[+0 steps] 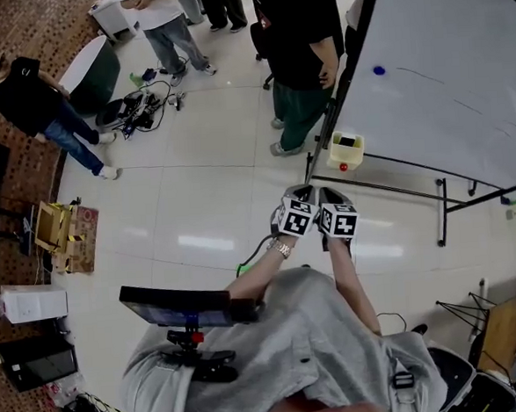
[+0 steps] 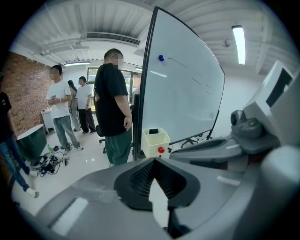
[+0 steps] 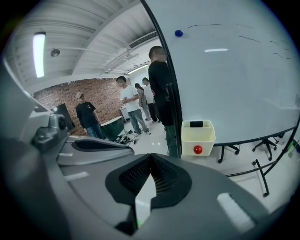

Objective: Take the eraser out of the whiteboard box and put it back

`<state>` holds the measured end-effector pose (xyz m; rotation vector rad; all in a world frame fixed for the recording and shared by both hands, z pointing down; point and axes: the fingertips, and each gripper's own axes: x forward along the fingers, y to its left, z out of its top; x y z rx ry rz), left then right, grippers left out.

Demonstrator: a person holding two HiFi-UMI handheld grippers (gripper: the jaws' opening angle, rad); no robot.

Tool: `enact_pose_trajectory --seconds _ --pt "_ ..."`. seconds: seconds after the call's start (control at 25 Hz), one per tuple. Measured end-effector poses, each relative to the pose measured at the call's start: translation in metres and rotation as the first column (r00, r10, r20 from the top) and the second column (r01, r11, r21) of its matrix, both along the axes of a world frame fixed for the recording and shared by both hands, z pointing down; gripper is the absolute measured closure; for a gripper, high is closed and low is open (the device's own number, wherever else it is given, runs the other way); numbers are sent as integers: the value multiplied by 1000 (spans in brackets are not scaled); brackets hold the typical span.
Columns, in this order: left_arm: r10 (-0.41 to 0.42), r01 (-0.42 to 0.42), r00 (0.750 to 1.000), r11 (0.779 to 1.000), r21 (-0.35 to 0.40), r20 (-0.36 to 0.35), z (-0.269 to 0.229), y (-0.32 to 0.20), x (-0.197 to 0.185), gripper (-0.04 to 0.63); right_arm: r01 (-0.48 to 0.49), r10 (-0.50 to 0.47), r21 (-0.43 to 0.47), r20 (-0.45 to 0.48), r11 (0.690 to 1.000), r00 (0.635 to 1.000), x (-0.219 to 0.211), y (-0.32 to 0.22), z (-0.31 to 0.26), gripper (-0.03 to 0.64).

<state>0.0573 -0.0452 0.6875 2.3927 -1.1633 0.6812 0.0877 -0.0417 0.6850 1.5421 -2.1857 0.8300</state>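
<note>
A cream whiteboard box (image 1: 345, 153) with a red magnet on its front hangs at the lower left corner of the whiteboard (image 1: 443, 73). The black eraser (image 1: 348, 141) lies inside it. The box (image 2: 155, 142) and eraser (image 2: 153, 131) also show ahead in the left gripper view, and the box (image 3: 198, 138) and eraser (image 3: 196, 124) in the right gripper view. My left gripper (image 1: 303, 192) and right gripper (image 1: 328, 194) are held side by side, short of the box, apart from it. Both are shut with nothing between the jaws.
A person in a black shirt and green trousers (image 1: 299, 57) stands just left of the whiteboard's edge, close to the box. Other people (image 1: 170, 22) stand farther back. Cables and gear (image 1: 141, 103) lie on the floor. The whiteboard's stand legs (image 1: 442, 210) reach out at right.
</note>
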Motion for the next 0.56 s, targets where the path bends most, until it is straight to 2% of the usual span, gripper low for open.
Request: enact_pose_trajectory --seconds 0.24,0.56 --pt "-27 27 1000 1000 0 -5 1 -4 -13 589 2 -2 -7 -8 1000 1000 -7 4 3 614" --pt "-8 8 1000 1000 8 -11 1 1 -6 589 -8 8 -7 -16 1000 1000 -3 10 4 614"
